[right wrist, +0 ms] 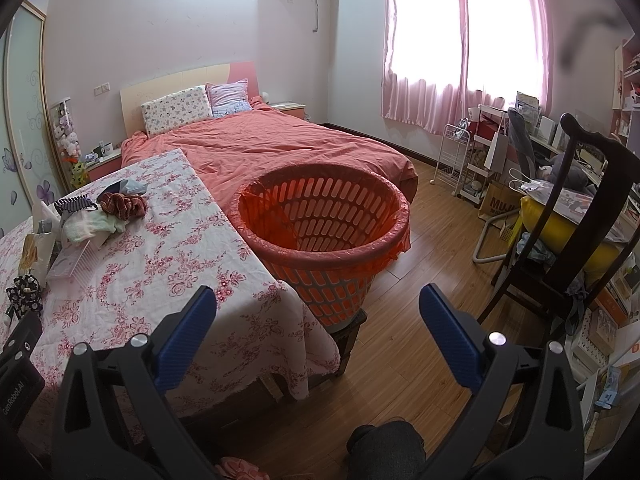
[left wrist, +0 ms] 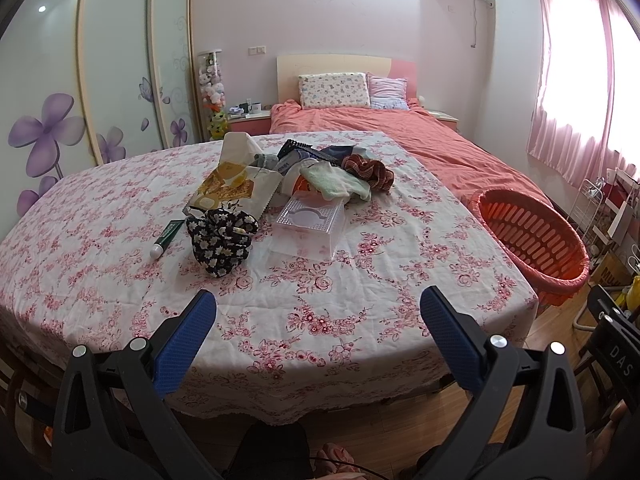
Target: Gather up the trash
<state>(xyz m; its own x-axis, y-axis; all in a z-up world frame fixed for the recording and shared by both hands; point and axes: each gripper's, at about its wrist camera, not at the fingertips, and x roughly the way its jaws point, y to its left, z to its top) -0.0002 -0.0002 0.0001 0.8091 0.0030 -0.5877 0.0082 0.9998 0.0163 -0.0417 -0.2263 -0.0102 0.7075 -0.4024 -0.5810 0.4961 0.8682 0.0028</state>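
Both grippers' fingers wide apart (left gripper (left wrist: 318, 308), right gripper (right wrist: 318, 308)), orange basket (right wrist: 324, 216) beside table (right wrist: 160, 264).

Readable text, few items:
- "DAS" in white on the black device (left wrist: 614, 354) at the right edge of the left wrist view, letters run vertically.
- "GenRobot.AI" in white on the black device (right wrist: 16, 384) at the left edge of the right wrist view, printed sideways.
- "MUJI" on the brown paper bag (right wrist: 498, 202) on the floor by the white cart; the same bag (left wrist: 610, 272) shows "MUJ" in the left view, rest cut off.
- Print on the snack packets and tube on the worktop is too small to read.
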